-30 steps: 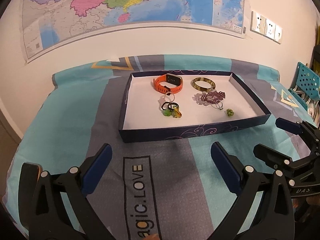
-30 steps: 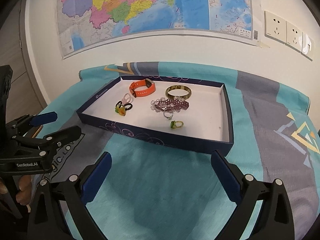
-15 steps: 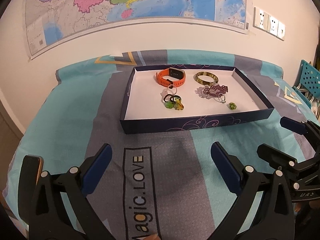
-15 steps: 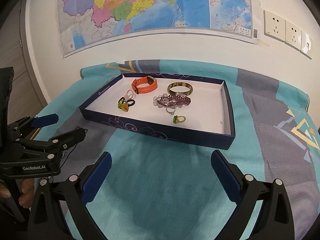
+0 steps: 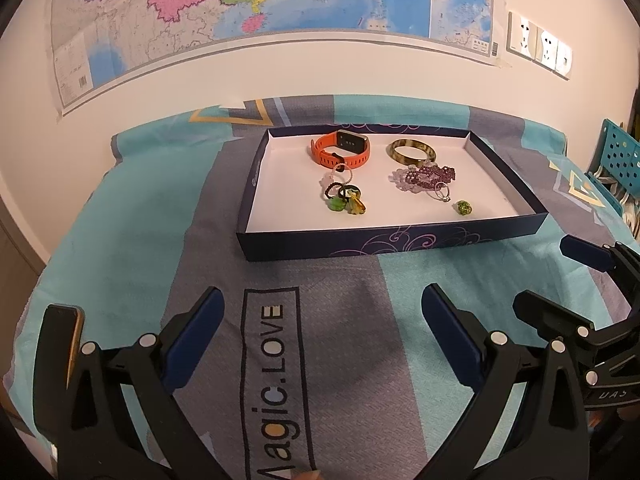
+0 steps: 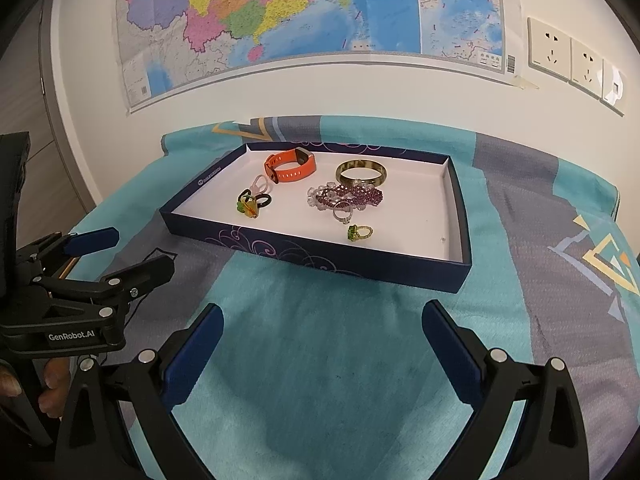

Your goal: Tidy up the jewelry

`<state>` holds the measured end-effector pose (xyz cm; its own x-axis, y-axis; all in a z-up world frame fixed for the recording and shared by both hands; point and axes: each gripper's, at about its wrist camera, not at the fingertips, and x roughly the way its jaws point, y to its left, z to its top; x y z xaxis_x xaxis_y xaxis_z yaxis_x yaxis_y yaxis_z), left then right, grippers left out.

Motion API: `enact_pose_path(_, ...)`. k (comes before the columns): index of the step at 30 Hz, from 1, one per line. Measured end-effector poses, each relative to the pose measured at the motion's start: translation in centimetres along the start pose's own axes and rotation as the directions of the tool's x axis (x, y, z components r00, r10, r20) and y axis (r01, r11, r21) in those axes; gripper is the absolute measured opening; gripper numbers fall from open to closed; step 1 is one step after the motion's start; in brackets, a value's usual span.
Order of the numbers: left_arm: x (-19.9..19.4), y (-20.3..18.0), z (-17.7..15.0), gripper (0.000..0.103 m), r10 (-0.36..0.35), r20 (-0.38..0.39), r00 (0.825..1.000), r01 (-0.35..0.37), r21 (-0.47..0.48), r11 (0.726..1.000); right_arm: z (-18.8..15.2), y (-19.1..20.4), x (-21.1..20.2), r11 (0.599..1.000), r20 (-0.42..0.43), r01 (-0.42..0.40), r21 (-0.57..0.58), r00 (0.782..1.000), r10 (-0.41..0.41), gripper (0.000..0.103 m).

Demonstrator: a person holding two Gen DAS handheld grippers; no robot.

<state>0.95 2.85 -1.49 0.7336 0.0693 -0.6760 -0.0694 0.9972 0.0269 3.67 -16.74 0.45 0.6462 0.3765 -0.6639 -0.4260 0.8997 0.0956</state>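
While both claws gape empty, a rubbery orange watch [image 5: 341, 153] lies in the cardboard tray [image 5: 392, 237].

Warm, even indoor light; both views are sharp at centre. Fisheye distortion bends the wall map [image 5: 256, 4] and darkens the corners. A soft shadow falls on the blanket [image 6: 320, 380].

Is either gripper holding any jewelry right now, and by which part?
Nothing is held. The left gripper and right gripper are both open over the cloth, short of the dark blue tray with the jewelry.
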Motion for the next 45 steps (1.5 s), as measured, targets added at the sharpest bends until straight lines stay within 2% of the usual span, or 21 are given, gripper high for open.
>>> enact_pose_path(45,1.0,0.0,0.1,0.097,0.0,-0.026,1.0,0.0,-0.008,1.0,0.1,-0.3,0.7,1.0,-0.032,0.002,0.01,0.999,-0.002,0.096)
